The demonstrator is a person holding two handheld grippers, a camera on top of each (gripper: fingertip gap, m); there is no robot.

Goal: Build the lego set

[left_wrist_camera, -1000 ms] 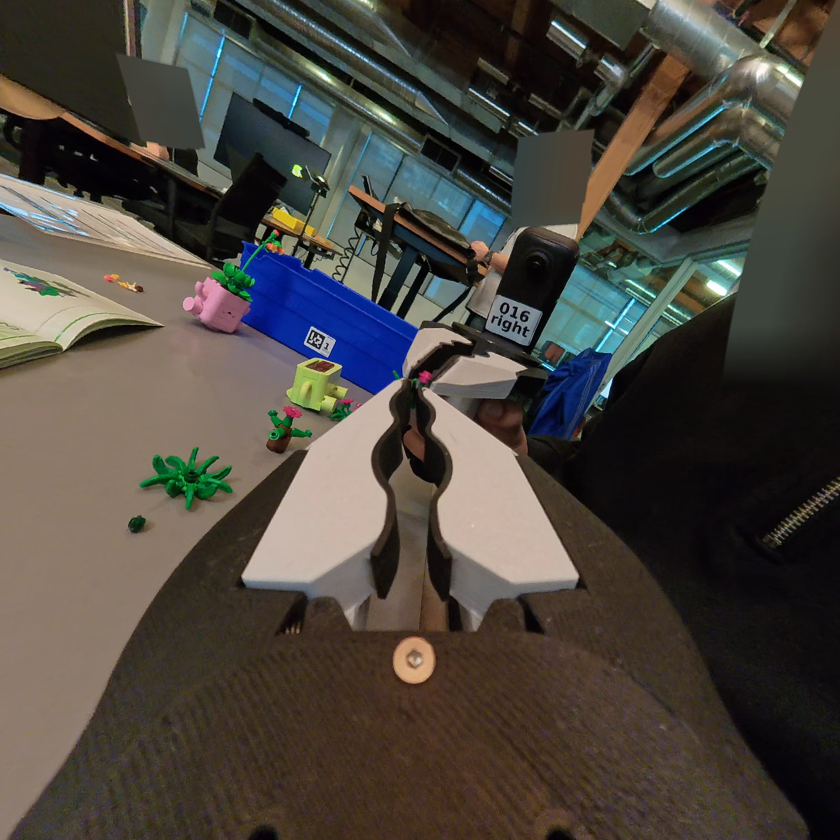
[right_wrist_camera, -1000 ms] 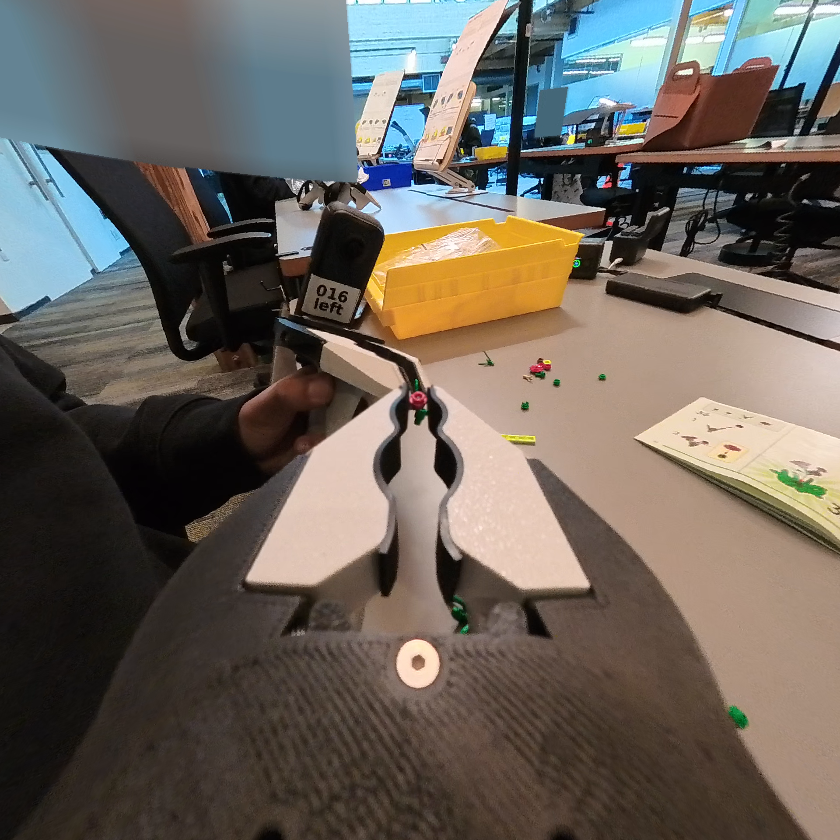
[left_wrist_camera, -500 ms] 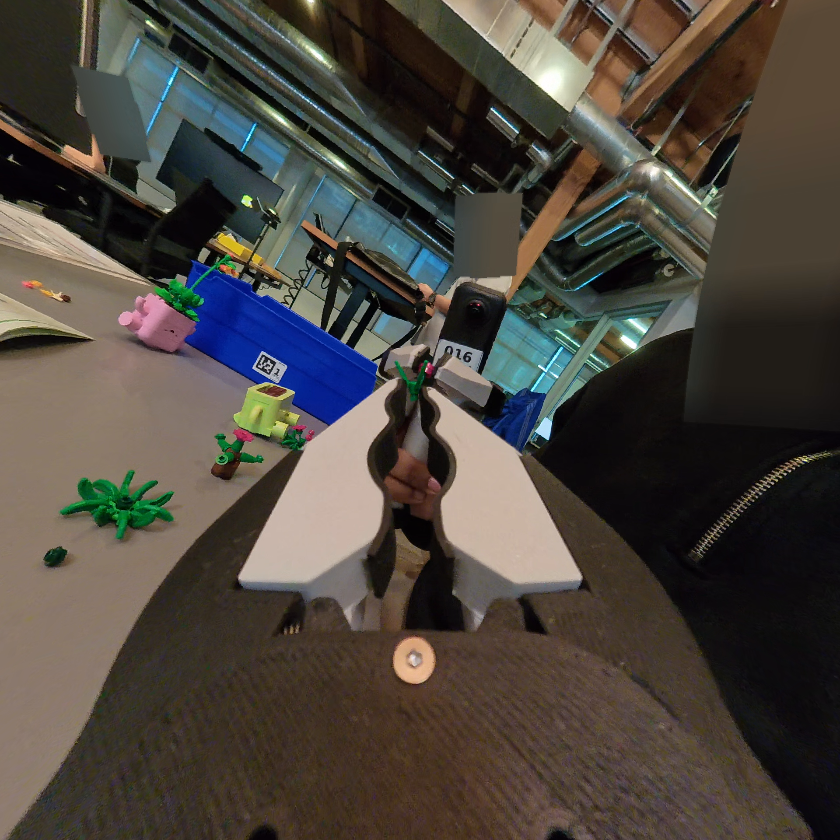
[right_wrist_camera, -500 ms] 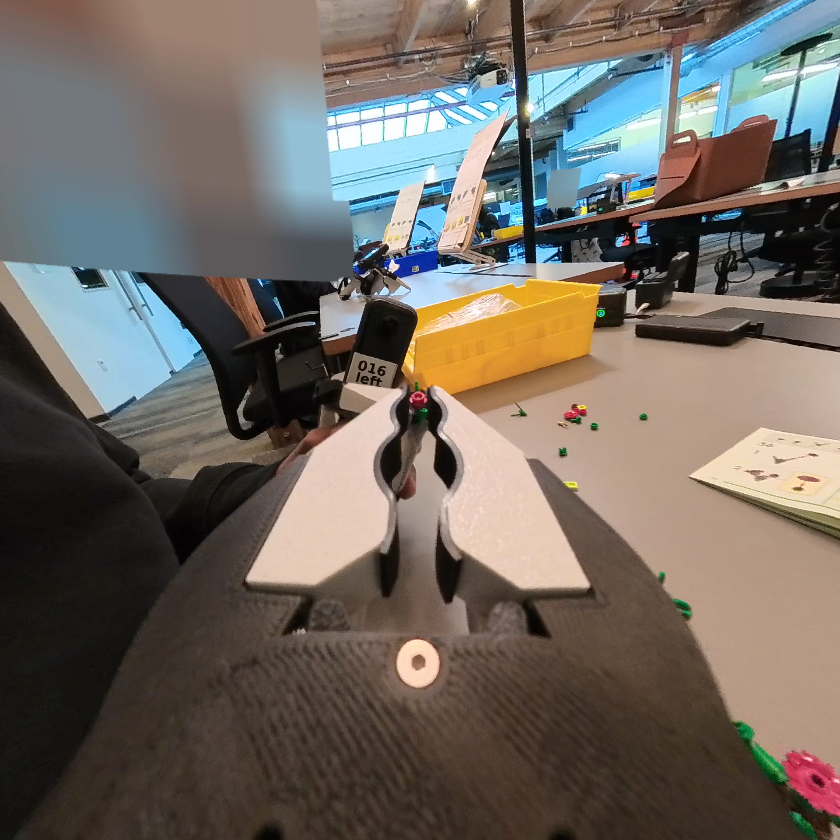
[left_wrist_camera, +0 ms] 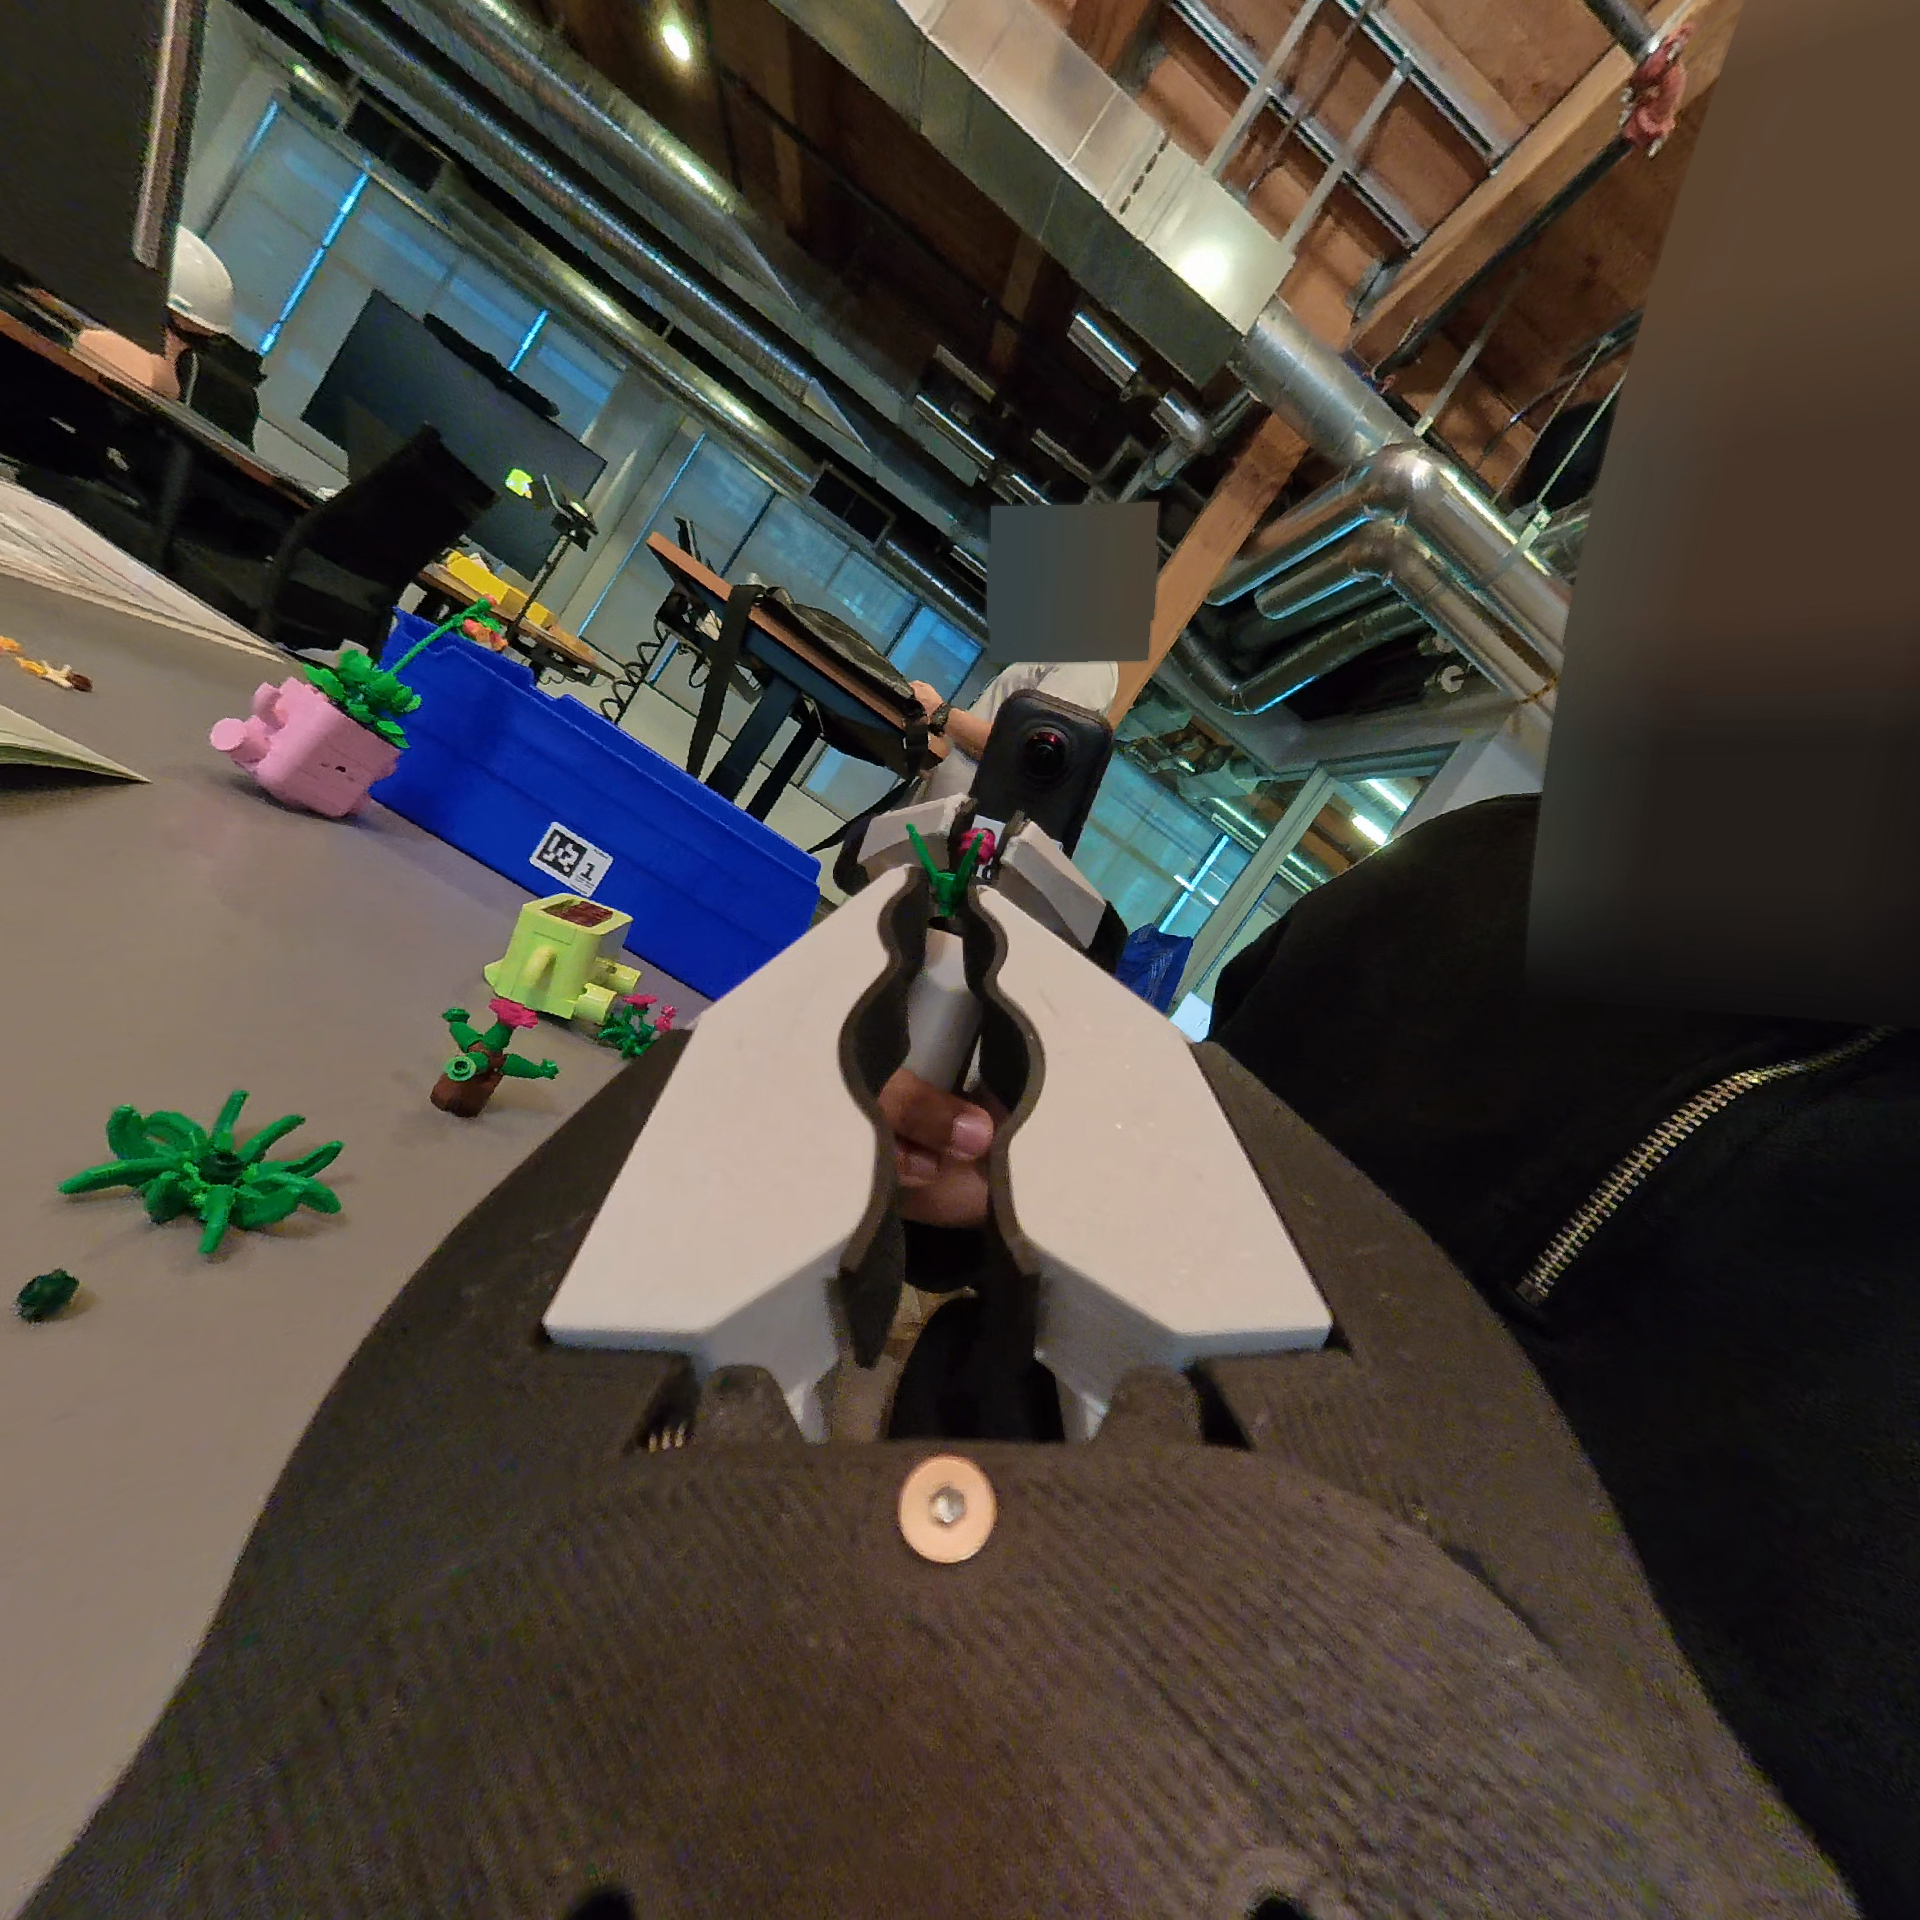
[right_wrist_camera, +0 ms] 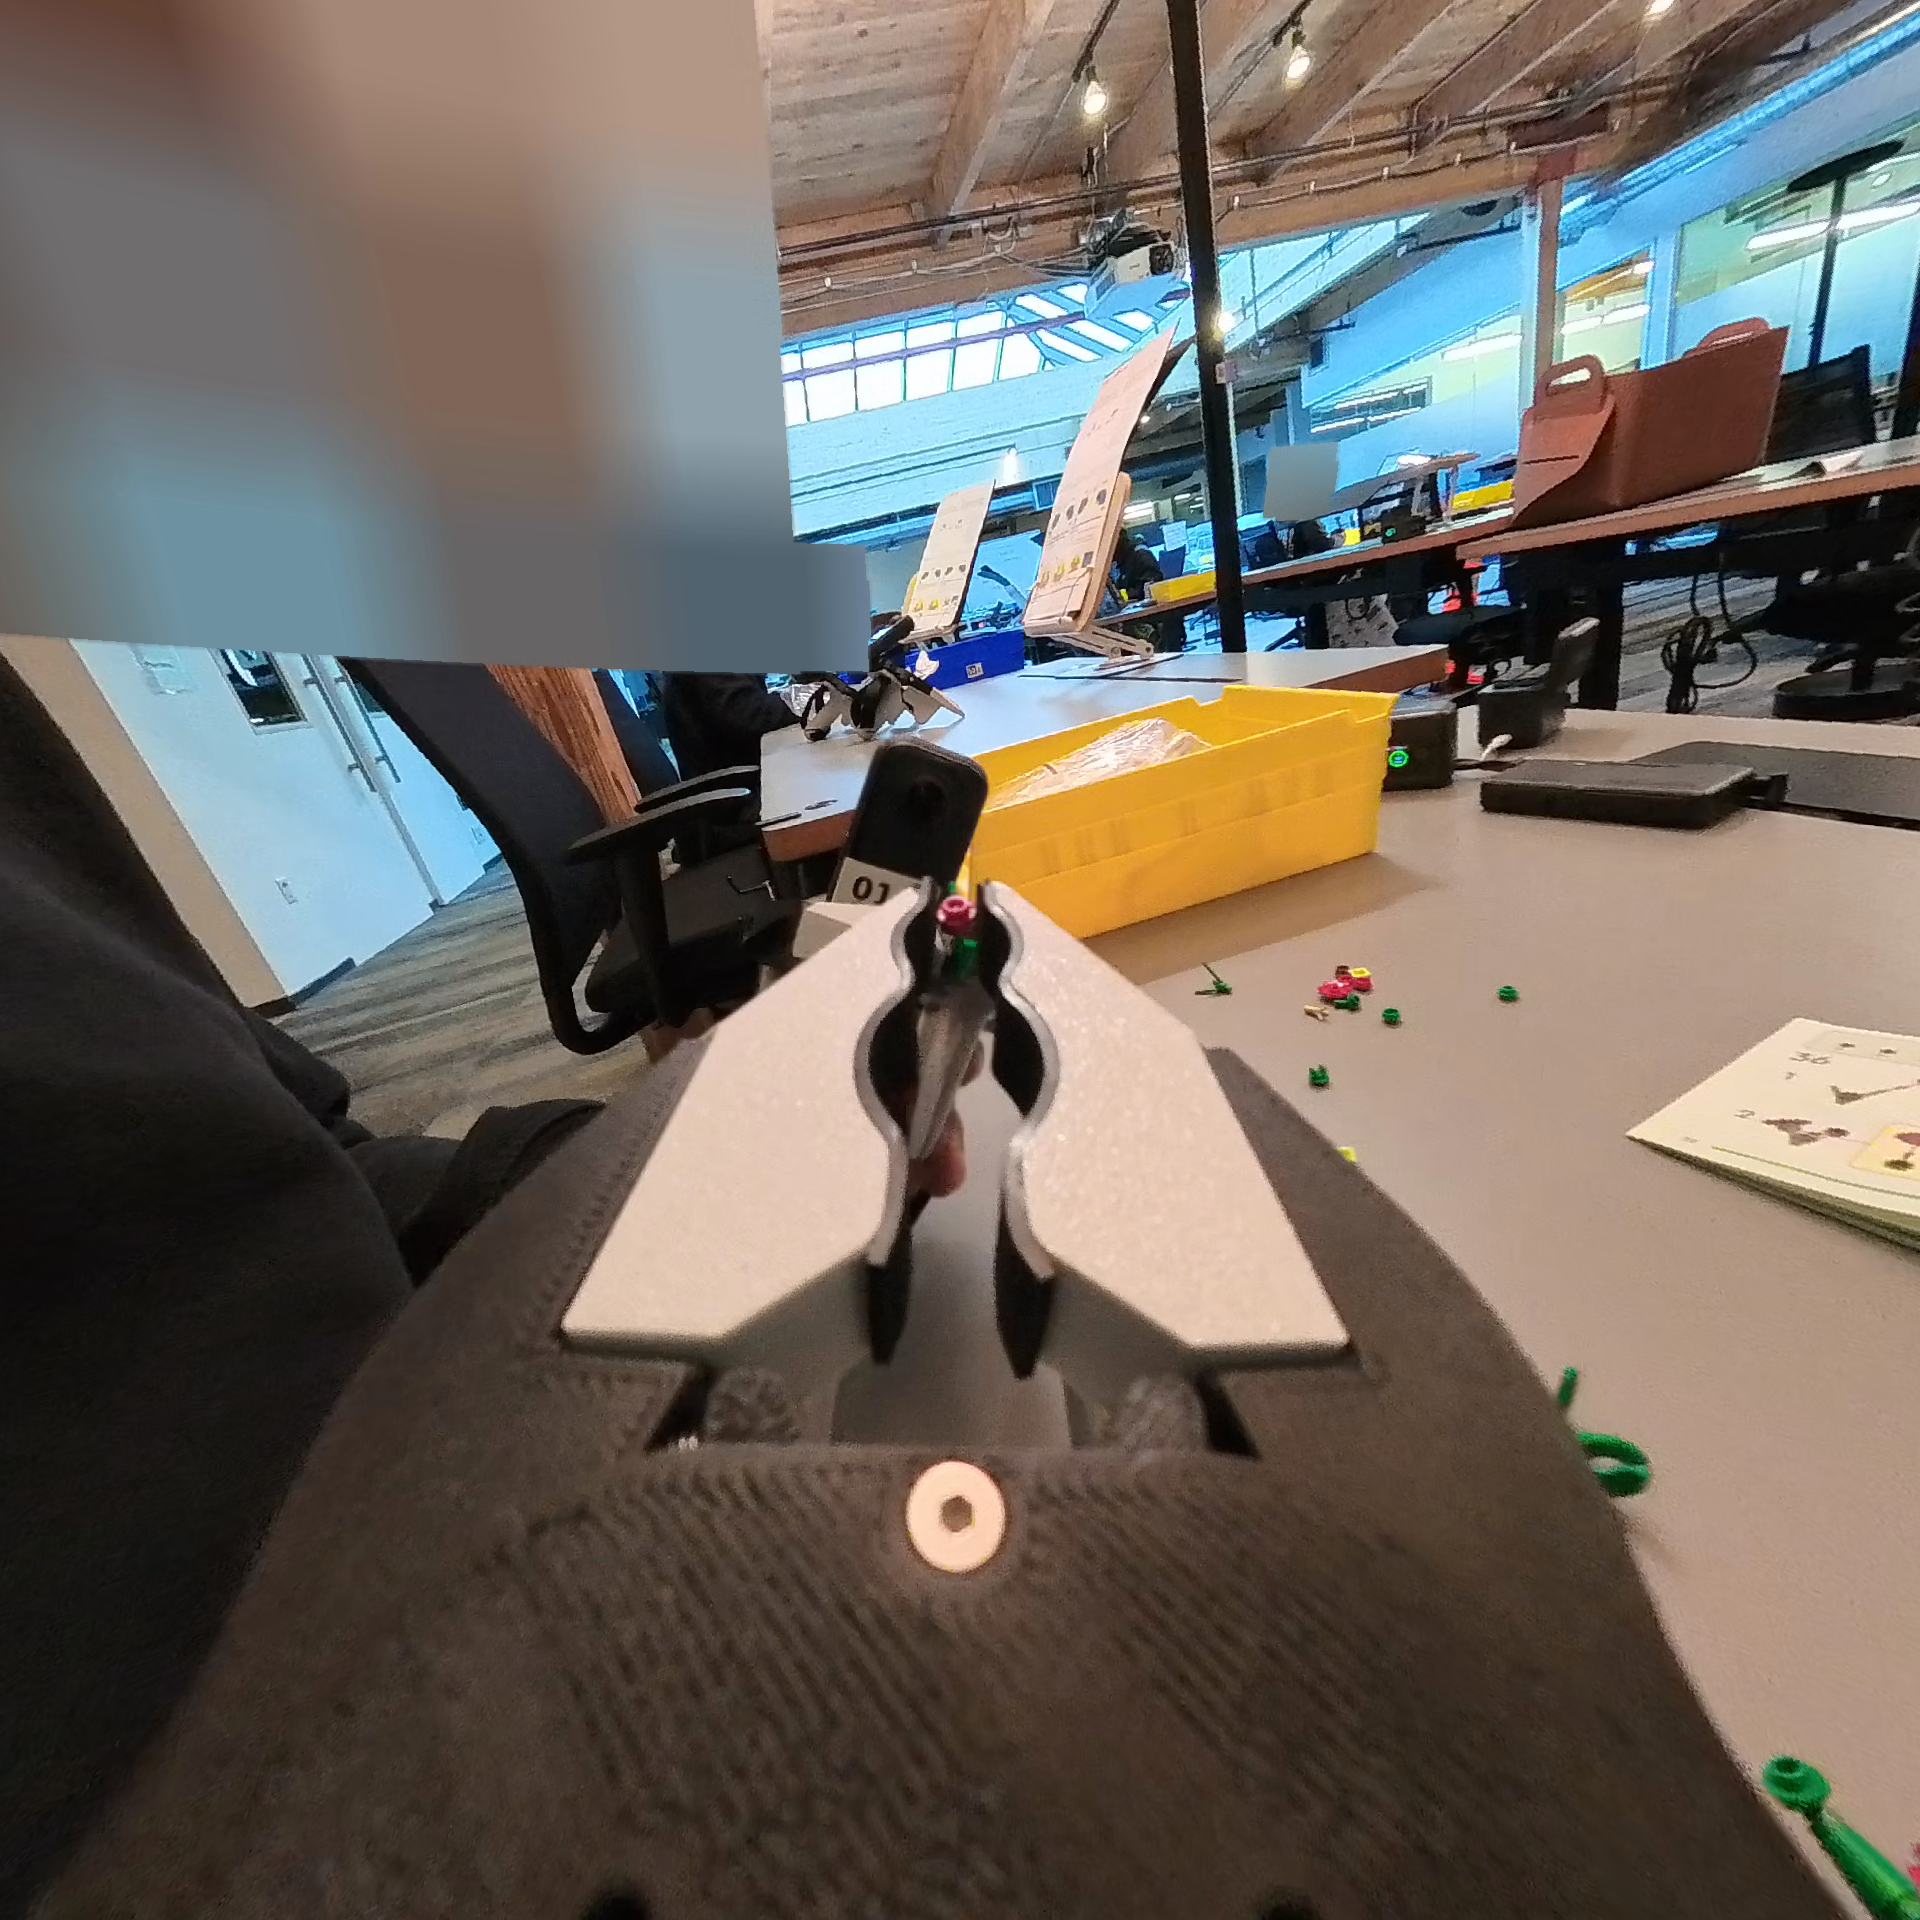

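Left gripper (left_wrist_camera: 948, 891): held above the grey desk (left_wrist_camera: 156, 966), closed tip to tip on a small green stem piece (left_wrist_camera: 943, 871), which is raised clear of the desk.
Right gripper (right_wrist_camera: 954, 914): closed narrowly on a small magenta flower piece (right_wrist_camera: 955, 912), which is pinched at the tips, in the air.
Meeting point: the two grippers are brought tip to tip, and the flower piece is seen just beside the stem in both wrist views; whether the two pieces are joined cannot be told.
Built parts: a pink pot with foliage (left_wrist_camera: 307, 732), a lime-green pot (left_wrist_camera: 559, 956), a small brown-based plant (left_wrist_camera: 486, 1055) and a green leaf cluster (left_wrist_camera: 203, 1169) are spread over the desk.
Containers: a blue bin (left_wrist_camera: 623, 831) is placed behind the pots; a yellow bin (right_wrist_camera: 1174, 821) is seen in the right wrist view.
Loose pieces: small green and pink bits (right_wrist_camera: 1345, 987) are scattered near an open instruction booklet (right_wrist_camera: 1808, 1132).
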